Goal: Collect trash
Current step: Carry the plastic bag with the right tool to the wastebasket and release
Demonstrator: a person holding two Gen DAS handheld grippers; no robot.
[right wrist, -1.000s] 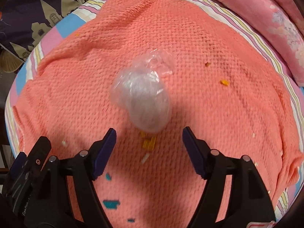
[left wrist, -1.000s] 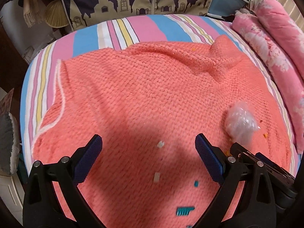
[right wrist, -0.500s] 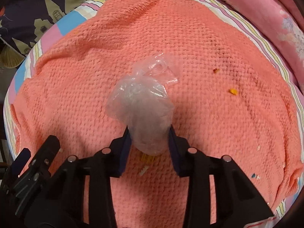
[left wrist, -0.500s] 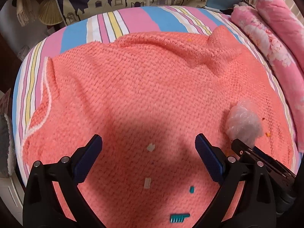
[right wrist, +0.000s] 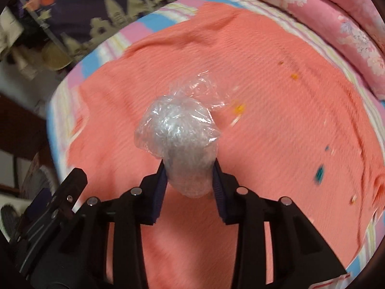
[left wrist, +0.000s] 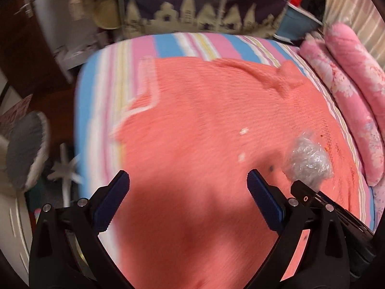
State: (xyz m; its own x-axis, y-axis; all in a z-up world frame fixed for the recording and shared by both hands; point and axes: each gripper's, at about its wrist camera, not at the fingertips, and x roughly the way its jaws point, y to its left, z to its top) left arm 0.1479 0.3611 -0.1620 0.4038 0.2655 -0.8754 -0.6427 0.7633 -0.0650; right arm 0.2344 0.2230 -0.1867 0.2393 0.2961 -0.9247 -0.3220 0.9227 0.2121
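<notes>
Pickup step was basically done at this point: the right gripper [right wrist: 190, 175] had its jaws clamped on the lower end of the crumpled clear plastic bag [right wrist: 176, 134], most of the wad sticking out past the tips, over the coral knit blanket [right wrist: 276, 125] on the bed. Both views were smeared with motion blur, so I couldn't say for sure whether the bag was lifted clear of the blanket, though it looked that way to me.

Left gripper [left wrist: 187, 200] had its jaws wide apart with nothing between them, sitting near the left edge of the bed.

Plenty was left to collect. Small orange bits [right wrist: 239, 108] sat just right of the bag, a teal scrap [right wrist: 320, 174] lay further right, and a couple of white scraps [left wrist: 243, 131] showed in the left view toward the middle of the blanket.

My guess for the next move: carry the bag off to wherever the trash goes (no bin was visible in either view), holding the squeeze since that film is slippery. The tiny scraps would then need a fine pinch without snagging the knit.
</notes>
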